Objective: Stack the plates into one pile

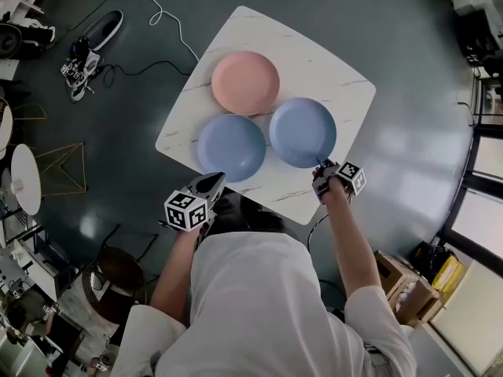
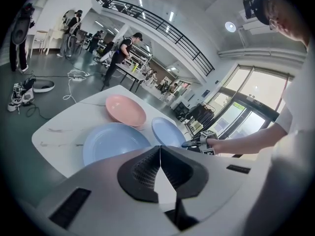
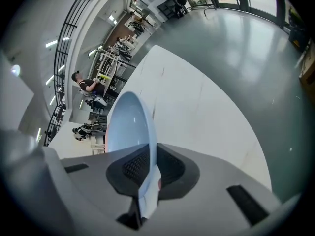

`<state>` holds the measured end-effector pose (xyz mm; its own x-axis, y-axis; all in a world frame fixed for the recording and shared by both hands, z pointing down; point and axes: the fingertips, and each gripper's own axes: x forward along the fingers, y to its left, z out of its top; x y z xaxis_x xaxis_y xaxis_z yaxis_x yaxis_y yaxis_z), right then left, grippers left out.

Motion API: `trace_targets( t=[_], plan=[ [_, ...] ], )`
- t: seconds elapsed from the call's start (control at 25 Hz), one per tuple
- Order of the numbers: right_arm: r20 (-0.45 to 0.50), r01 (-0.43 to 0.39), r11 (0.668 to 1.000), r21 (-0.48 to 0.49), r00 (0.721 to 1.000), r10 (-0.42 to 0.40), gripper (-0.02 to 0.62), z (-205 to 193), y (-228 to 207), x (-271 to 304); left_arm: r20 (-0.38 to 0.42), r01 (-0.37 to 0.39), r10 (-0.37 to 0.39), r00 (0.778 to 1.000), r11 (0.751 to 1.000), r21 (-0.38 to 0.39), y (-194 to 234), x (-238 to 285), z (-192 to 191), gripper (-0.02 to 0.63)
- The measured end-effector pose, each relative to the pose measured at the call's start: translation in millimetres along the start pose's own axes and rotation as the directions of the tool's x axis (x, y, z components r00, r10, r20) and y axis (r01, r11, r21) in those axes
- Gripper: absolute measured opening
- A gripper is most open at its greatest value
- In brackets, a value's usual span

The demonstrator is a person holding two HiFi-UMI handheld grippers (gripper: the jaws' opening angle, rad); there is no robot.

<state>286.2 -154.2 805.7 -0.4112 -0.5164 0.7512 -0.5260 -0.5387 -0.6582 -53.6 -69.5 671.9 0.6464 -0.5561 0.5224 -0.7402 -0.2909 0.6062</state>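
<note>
Three plates lie on the white marble table (image 1: pixel 330 73): a pink plate (image 1: pixel 245 82) at the far side, a blue plate (image 1: pixel 231 147) at the near left and a second blue plate (image 1: pixel 302 132) at the near right. My right gripper (image 1: pixel 321 166) is shut on the near rim of the right blue plate (image 3: pixel 128 127), which looks tilted, with its gripped edge off the table. My left gripper (image 1: pixel 212 184) hovers shut and empty at the table's near edge, just before the left blue plate (image 2: pixel 115 141). The left gripper view also shows the pink plate (image 2: pixel 125 109) and the right gripper (image 2: pixel 194 142).
Shoes (image 1: pixel 90 45) and a cable (image 1: pixel 169 18) lie on the dark floor to the table's left. Stools and a small round table (image 1: pixel 23 179) stand at the left edge. Cardboard boxes (image 1: pixel 405 285) sit at the lower right. People work at benches far behind.
</note>
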Motion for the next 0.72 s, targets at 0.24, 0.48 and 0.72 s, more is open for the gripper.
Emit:
trace_targets(
  t=[0.24,0.48,0.72],
  plan=[
    [-0.035,-0.01,1.0,-0.02,0.999,0.01,0.038,-26,14,-14,0.037,-0.041,0.042,0.998,0.999,-0.014,8,-15,-1,0.014],
    [-0.078,-0.013,0.998,-0.068,0.997,0.008,0.038,-56,26,-16,0.065,-0.061,0.062,0.996,0.998,-0.018,10,-28,2,0.014],
    [-0.139,-0.021,0.99,-0.136,0.99,0.002,0.038,-90,41,-4,0.079,-0.078,0.079,0.994,0.997,-0.016,18,-40,7,0.014]
  ],
)
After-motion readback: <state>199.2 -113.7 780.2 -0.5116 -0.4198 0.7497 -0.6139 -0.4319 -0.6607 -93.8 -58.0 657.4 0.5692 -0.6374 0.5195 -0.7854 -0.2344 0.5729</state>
